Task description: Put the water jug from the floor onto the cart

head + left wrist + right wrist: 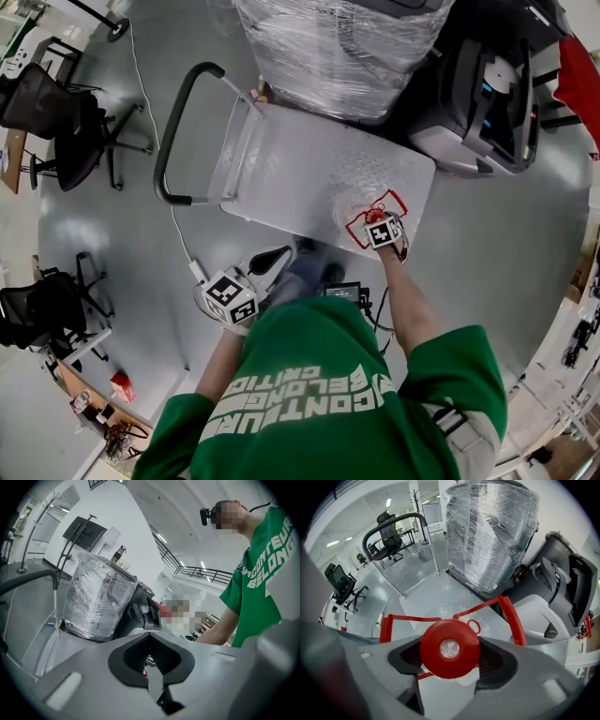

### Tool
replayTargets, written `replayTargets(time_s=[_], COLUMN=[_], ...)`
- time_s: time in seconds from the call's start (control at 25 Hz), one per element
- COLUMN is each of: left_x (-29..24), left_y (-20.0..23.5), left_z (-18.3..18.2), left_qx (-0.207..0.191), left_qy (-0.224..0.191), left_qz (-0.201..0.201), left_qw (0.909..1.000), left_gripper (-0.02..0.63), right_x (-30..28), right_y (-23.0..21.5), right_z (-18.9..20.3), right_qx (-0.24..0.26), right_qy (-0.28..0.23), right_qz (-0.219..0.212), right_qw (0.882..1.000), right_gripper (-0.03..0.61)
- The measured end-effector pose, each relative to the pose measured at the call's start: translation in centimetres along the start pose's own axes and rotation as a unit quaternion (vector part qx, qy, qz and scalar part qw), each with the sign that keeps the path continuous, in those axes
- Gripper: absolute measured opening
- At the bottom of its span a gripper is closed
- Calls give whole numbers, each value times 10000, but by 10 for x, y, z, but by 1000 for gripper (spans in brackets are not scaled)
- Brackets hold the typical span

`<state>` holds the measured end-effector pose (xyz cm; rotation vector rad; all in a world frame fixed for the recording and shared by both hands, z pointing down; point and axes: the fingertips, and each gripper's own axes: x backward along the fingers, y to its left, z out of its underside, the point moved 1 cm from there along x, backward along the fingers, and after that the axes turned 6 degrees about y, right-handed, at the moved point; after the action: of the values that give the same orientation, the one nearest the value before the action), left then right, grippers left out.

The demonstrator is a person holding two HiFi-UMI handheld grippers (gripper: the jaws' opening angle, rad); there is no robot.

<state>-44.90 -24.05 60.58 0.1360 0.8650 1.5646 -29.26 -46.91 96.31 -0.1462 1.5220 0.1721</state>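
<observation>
So the right gripper (450, 663) is clamped tight on the round red cap (450, 646) of the clear plastic water jug (364, 202). Its jaws hug that cap from both sides, and the jug's red carry handle sticks out past them left and right. The jug is at the near right corner of the grey flat-deck metal cart (281, 169), over the deck and not down on the floor. Whether its bottom is actually touching the deck or hanging just above it, I honestly can't tell. The left gripper (150, 639) has nothing in it: the jaws are closed together, so the dark pads only leave a little diamond-shaped hole between them. It's off by the person's left side, short of the cart's near edge and well apart from the jug, nose pointing roughly toward the cart. The person in the green t-shirt with white lettering (319, 403) is standing right at that near edge, right arm reaching out to the jug. The cart's black looped push handle (173, 131) stands up at the left end. Just beyond the far edge there's a big bundle wrapped in clear stretch film (337, 42), and to the right of that is a dark grey and white machine (487, 103). Over on the left are a couple of black office chairs (56, 122), and a thin white cable (173, 220) runs along the glossy grey floor (506, 244) past the handle end.
</observation>
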Motion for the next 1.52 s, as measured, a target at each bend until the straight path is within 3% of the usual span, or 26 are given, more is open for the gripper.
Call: replayTargets(time_s=[0.12,0.36,0.64,1.08,1.32,1.52], left_x=[0,3,10,3,-7,-13], left_y=[-3,-14,-27,-73,-102,-119], left_z=[1,1,4,11,23,27], left_qx=[-40,-145,-308,-680,-915,-1073], left_qy=[1,-34,-124,-173,-128,-155], left_qz=[12,34,28,368,638,763], left_qw=[10000,9999,9994,9969,9937,9912], left_gripper=[9,9,9,9,9,9], right_x=[-2,4,23,110,158,192], right_y=[4,2,8,3,-6,-9], right_z=[-10,8,-10,10,32,50], right_qx=[106,82,116,31,1,-73], right_qy=[-200,135,-541,-1378,-1869,-2204], right_qz=[-54,0,-174,-108,132,226], right_qw=[9997,9999,9983,9904,9823,9751], right_gripper=[302,302,302,299,194,162])
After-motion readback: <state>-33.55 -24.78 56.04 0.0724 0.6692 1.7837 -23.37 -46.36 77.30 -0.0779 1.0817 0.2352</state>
